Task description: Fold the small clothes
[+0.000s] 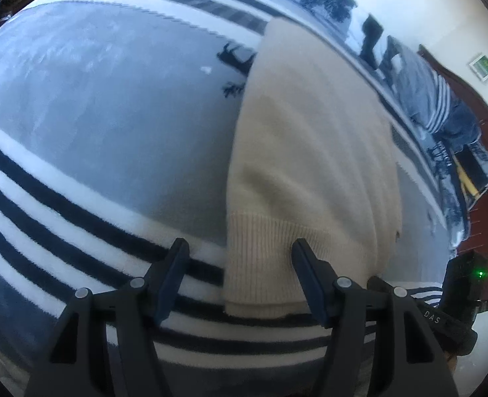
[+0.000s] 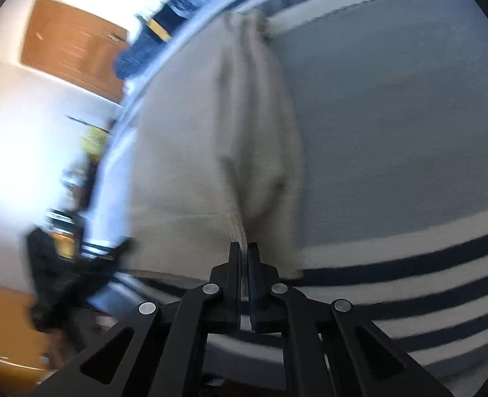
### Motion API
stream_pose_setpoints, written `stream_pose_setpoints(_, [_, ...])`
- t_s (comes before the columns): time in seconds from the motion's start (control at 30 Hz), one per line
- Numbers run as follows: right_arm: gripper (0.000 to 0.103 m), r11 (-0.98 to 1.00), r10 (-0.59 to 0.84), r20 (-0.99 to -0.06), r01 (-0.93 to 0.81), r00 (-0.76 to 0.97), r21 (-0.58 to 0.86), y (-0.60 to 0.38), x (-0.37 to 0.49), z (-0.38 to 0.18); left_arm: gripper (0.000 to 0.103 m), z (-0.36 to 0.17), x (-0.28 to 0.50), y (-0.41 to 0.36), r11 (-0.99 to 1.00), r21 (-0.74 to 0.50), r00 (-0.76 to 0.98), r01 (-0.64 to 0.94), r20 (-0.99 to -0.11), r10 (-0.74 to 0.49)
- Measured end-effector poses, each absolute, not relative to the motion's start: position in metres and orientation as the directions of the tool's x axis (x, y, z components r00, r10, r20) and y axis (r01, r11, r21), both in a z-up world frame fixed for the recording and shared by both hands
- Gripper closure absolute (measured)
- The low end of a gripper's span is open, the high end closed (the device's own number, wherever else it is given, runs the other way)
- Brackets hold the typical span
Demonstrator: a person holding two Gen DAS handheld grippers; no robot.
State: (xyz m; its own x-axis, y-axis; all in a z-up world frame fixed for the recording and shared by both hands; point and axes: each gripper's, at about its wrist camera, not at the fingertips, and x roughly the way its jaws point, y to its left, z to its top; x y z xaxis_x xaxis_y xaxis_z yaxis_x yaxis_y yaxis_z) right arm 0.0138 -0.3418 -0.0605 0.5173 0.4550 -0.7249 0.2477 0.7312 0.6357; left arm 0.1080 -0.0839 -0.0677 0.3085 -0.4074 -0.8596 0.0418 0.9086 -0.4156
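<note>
Your cream ribbed-hem knit sweater [image 1: 310, 152] lies on the grey striped blanket [image 1: 111, 132]; it is soft and floppy. Right gripper [image 2: 243, 248] pinches its hem; left gripper [image 1: 240, 248] hangs apart, so take the ribbed corner.

A cream knit sweater [image 1: 310, 172] with a ribbed hem lies on a grey blanket [image 1: 111, 115] banded in white and navy stripes.
</note>
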Motion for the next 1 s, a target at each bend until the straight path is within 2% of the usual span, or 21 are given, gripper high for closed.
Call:
stream_pose_setpoints(0.13, [0.098, 0.670, 0.512, -0.655, 0.218, 0.555, 0.709, -0.344, 0.011, -0.056, 0.040, -0.063, 0.109, -0.082, 0.896, -0.441, 0.308, 0.049, -0.847, -0.434])
stream_pose_setpoints(0.2, [0.089, 0.625, 0.522, -0.612, 0.222, 0.593, 0.748, -0.355, 0.003, -0.052, 0.040, -0.061, 0.112, -0.079, 0.877, -0.479, 0.300, 0.045, -0.831, -0.469])
stream_pose_setpoints(0.23, [0.068, 0.616, 0.508, -0.604, 0.230, 0.614, 0.753, -0.363, -0.001, -0.052, 0.040, -0.061, 0.113, -0.078, 0.872, -0.489, 0.298, 0.036, -0.827, -0.476])
stream_pose_setpoints(0.27, [0.037, 0.617, 0.480, -0.604, 0.245, 0.636, 0.748, -0.366, -0.005, -0.050, 0.040, -0.062, 0.115, -0.077, 0.869, -0.494, 0.295, 0.026, -0.827, -0.479])
stream_pose_setpoints(0.3, [0.027, 0.620, 0.450, -0.608, 0.260, 0.654, 0.740, -0.372, -0.009, -0.048, 0.040, -0.062, 0.117, -0.077, 0.867, -0.498, 0.292, 0.024, -0.826, -0.482])
stream_pose_setpoints(0.33, [0.025, 0.613, 0.444, -0.607, 0.271, 0.659, 0.742, -0.377, -0.011, -0.050, 0.040, -0.063, 0.118, -0.078, 0.864, -0.503, 0.289, 0.027, -0.823, -0.489])
stream_pose_setpoints(0.53, [0.027, 0.548, 0.541, -0.566, 0.250, 0.622, 0.798, -0.375, 0.005, -0.072, 0.040, -0.072, 0.125, -0.089, 0.844, -0.534, 0.261, 0.061, -0.807, -0.529])
stream_pose_setpoints(0.57, [0.031, 0.562, 0.542, -0.575, 0.244, 0.613, 0.790, -0.374, 0.009, -0.073, 0.043, -0.073, 0.126, -0.089, 0.842, -0.535, 0.256, 0.061, -0.807, -0.532])
stream_pose_setpoints(0.6, [0.033, 0.587, 0.534, -0.598, 0.248, 0.597, 0.771, -0.370, 0.013, -0.075, 0.054, -0.073, 0.126, -0.089, 0.845, -0.532, 0.256, 0.055, -0.811, -0.527])
stream_pose_setpoints(0.63, [0.044, 0.601, 0.520, -0.620, 0.264, 0.588, 0.754, -0.369, 0.015, -0.076, 0.060, -0.073, 0.127, -0.089, 0.845, -0.532, 0.251, 0.051, -0.812, -0.527])
stream_pose_setpoints(0.67, [0.063, 0.610, 0.520, -0.633, 0.270, 0.574, 0.746, -0.370, 0.016, -0.076, 0.065, -0.073, 0.127, -0.090, 0.840, -0.540, 0.235, 0.054, -0.811, -0.537])
stream_pose_setpoints(0.73, [0.086, 0.602, 0.555, -0.625, 0.253, 0.549, 0.757, -0.367, 0.017, -0.076, 0.074, -0.070, 0.127, -0.090, 0.850, -0.524, 0.234, 0.062, -0.820, -0.523])
stream_pose_setpoints(0.8, [0.092, 0.638, 0.533, -0.649, 0.246, 0.543, 0.730, -0.365, 0.013, -0.074, 0.086, -0.067, 0.126, -0.091, 0.856, -0.511, 0.233, 0.074, -0.826, -0.513])
stream_pose_setpoints(0.83, [0.096, 0.645, 0.527, -0.653, 0.245, 0.543, 0.724, -0.365, 0.012, -0.072, 0.087, -0.065, 0.125, -0.090, 0.852, -0.517, 0.238, 0.081, -0.820, -0.520])
stream_pose_setpoints(1.0, [0.098, 0.668, 0.496, -0.666, 0.245, 0.557, 0.703, -0.368, -0.006, -0.052, 0.089, -0.041, 0.107, -0.076, 0.825, -0.552, 0.265, 0.122, -0.783, -0.563])
